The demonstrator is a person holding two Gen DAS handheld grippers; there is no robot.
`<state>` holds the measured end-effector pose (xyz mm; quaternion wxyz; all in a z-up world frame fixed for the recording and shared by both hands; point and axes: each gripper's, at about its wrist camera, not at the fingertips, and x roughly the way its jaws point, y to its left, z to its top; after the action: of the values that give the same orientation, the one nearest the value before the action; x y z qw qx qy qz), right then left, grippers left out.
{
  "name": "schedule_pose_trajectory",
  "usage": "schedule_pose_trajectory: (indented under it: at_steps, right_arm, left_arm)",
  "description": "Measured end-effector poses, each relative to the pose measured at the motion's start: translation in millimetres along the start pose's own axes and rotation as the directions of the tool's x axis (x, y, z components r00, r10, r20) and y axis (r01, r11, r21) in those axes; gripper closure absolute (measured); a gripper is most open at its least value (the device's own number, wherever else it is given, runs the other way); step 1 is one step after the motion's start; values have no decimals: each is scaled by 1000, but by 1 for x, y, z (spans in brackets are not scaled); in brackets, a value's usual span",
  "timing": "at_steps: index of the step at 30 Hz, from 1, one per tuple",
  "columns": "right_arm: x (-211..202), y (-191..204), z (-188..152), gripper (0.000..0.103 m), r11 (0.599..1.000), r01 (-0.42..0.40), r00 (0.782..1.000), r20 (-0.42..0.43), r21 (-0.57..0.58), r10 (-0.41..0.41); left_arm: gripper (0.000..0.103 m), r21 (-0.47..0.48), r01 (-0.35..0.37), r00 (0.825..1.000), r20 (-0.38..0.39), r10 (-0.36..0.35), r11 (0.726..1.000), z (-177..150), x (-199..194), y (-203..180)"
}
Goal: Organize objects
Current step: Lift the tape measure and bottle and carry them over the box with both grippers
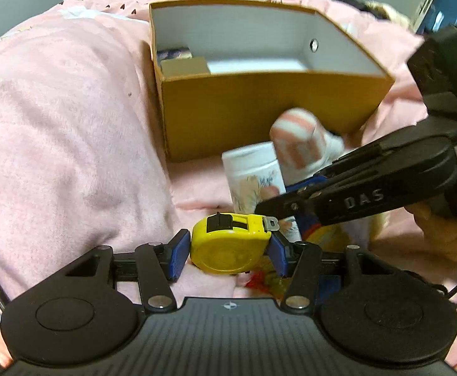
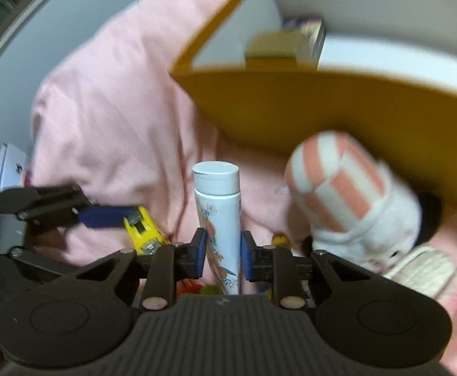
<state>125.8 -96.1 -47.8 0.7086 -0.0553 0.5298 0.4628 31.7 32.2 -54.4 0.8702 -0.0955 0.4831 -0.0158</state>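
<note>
My left gripper (image 1: 228,252) is shut on a yellow tape measure (image 1: 230,244), held just above the pink blanket. My right gripper (image 2: 222,255) is shut on a white floral bottle (image 2: 219,219), which also shows in the left wrist view (image 1: 253,181). The right gripper body (image 1: 369,188) reaches in from the right, close beside the tape measure. The tape measure (image 2: 143,232) shows in the right wrist view, between the left gripper's blue pads (image 2: 106,216). An open yellow cardboard box (image 1: 259,109) stands ahead; it holds a small box (image 1: 183,64) in its left corner.
A pink-and-white striped plush toy (image 2: 347,194) lies in front of the box, to the right of the bottle, and shows in the left wrist view (image 1: 300,144). A pink blanket (image 1: 65,131) covers the bed. Small colourful items (image 1: 263,282) lie under the left gripper.
</note>
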Motion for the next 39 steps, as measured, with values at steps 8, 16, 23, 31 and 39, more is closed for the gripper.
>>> schedule_pose_trajectory:
  at_steps: [8,16,23,31,39]
  right_arm:
    - [-61,5,24,79,1000,-9,990,143,-11,10]
    - [-97,-21,59,79,995,-76,966,252,67,57]
    - [-102,-54,111,79,992,-22,959,282,126,-14]
    - [-45,-99,171,79,986,35,980,186,164,-66]
    - [11,-137,199,79,972,-6,998,67,237,-11]
  left_arm:
    - [42,-19,40,992,121,-37,999,27,-34,0]
    - [42,22,53,970,236,-57,998,76,-60,0]
    - [42,59,1,960,279,-17,998,126,-42,0]
    - [42,68,-43,961,276,23,997,163,-15,11]
    - [42,60,-61,968,248,44,996,184,11,20]
